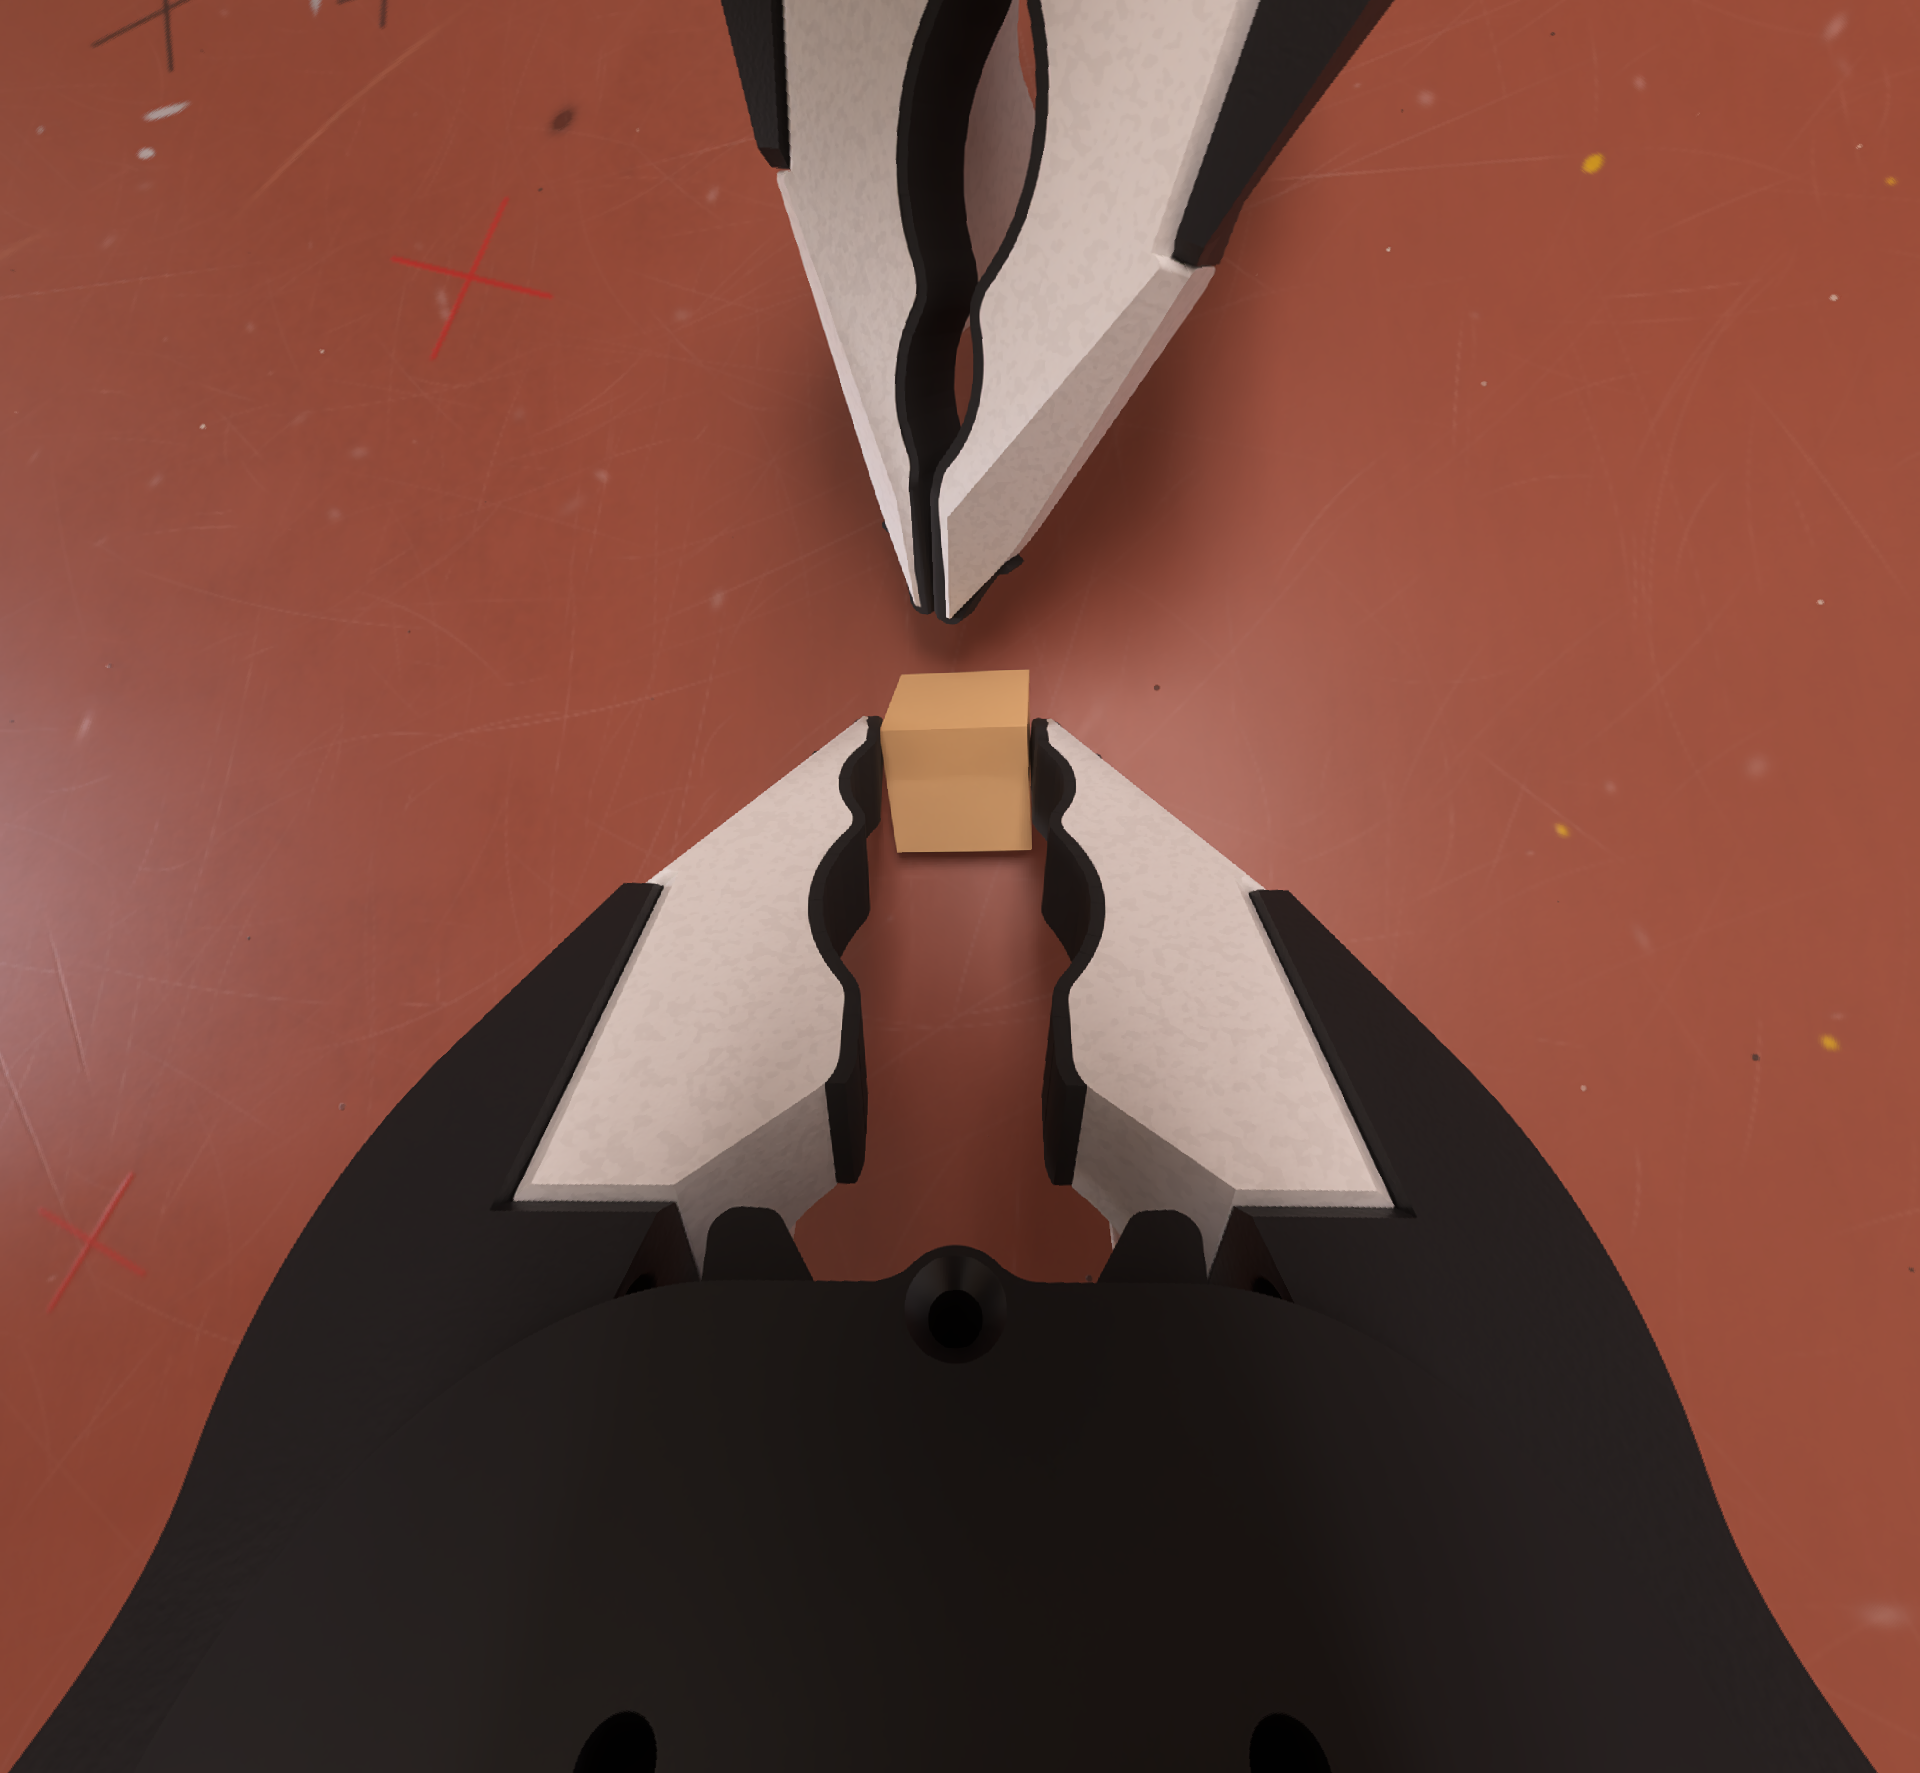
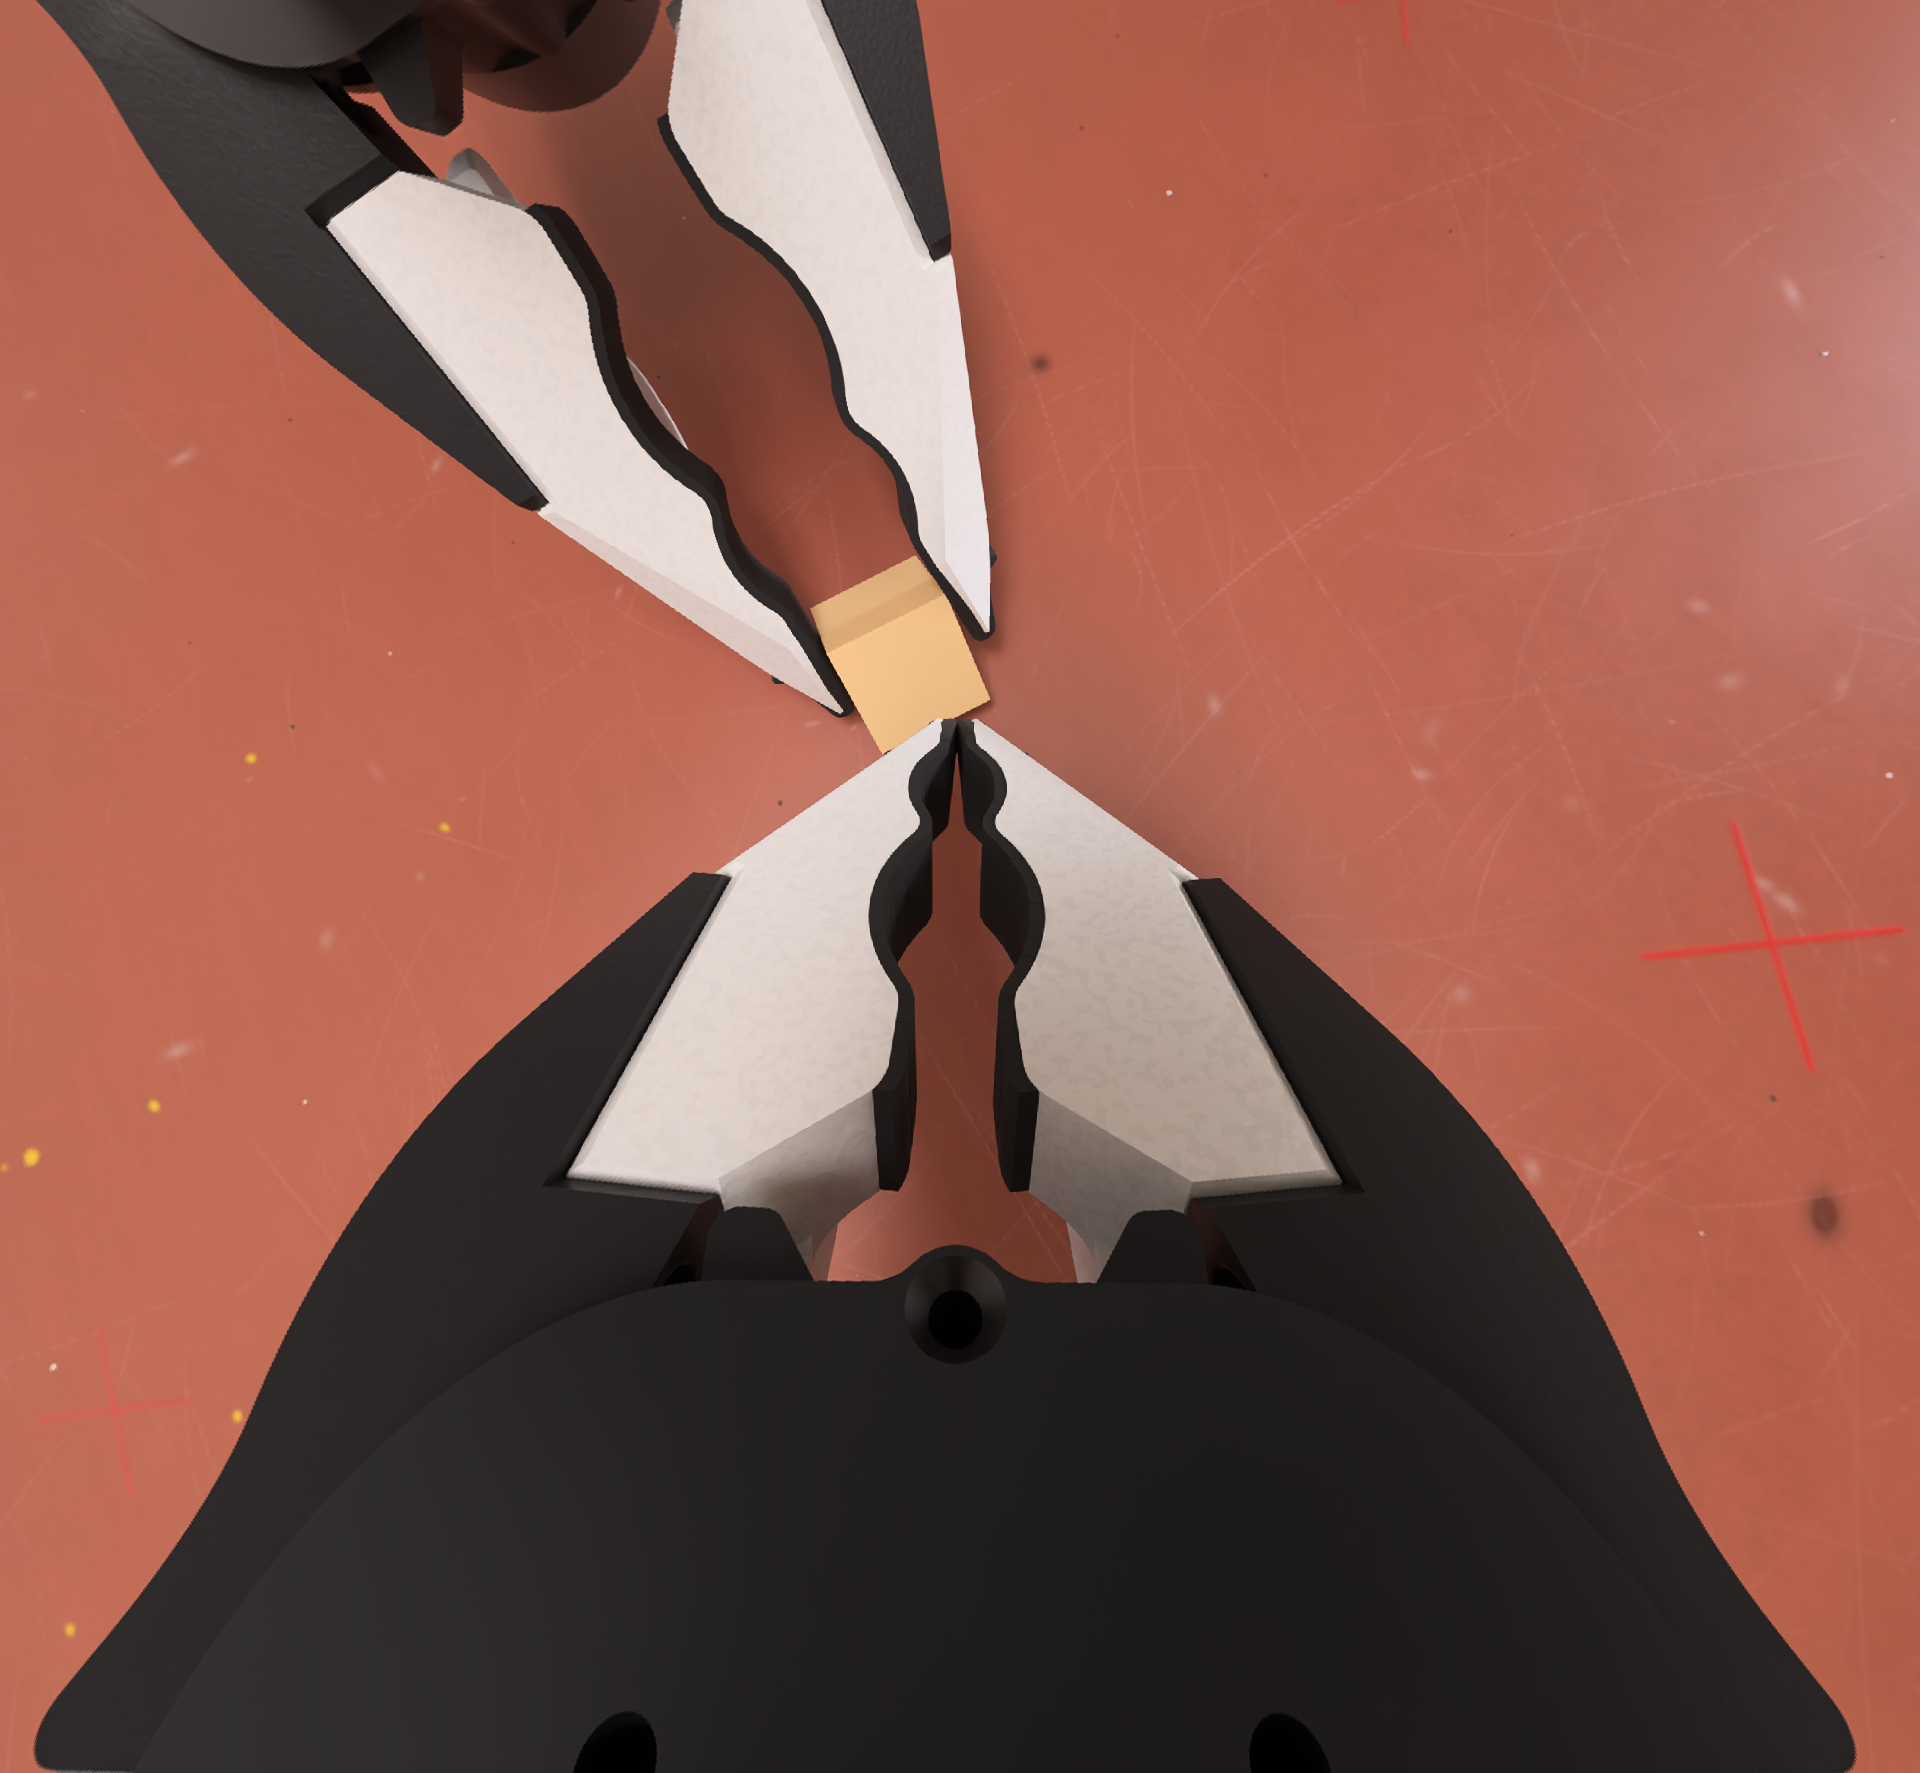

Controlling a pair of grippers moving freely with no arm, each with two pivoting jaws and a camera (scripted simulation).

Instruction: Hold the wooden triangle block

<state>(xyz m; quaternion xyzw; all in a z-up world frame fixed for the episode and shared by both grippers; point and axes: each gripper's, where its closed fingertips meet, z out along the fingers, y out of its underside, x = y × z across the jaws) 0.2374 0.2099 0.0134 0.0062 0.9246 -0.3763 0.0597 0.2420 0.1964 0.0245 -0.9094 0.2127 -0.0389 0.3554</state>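
Observation:
The wooden triangle block (image 1: 956,767) is small and tan, and sits between the tips of my left gripper (image 1: 956,736). The left fingers press on its two sides, so the left gripper is shut on it over the red-brown surface. In the right wrist view the same block (image 2: 902,663) shows held by the left gripper (image 2: 909,669) coming from the upper left. My right gripper (image 2: 956,728) is shut and empty, its tips right at the block's near edge. In the left wrist view the right gripper (image 1: 935,611) hangs just beyond the block, with a small gap.
The red-brown surface (image 1: 1455,580) is scratched, with red crosses (image 1: 473,277) and dark crosses (image 1: 166,9) drawn on it, and small yellow and white specks. Nothing else stands on it in view.

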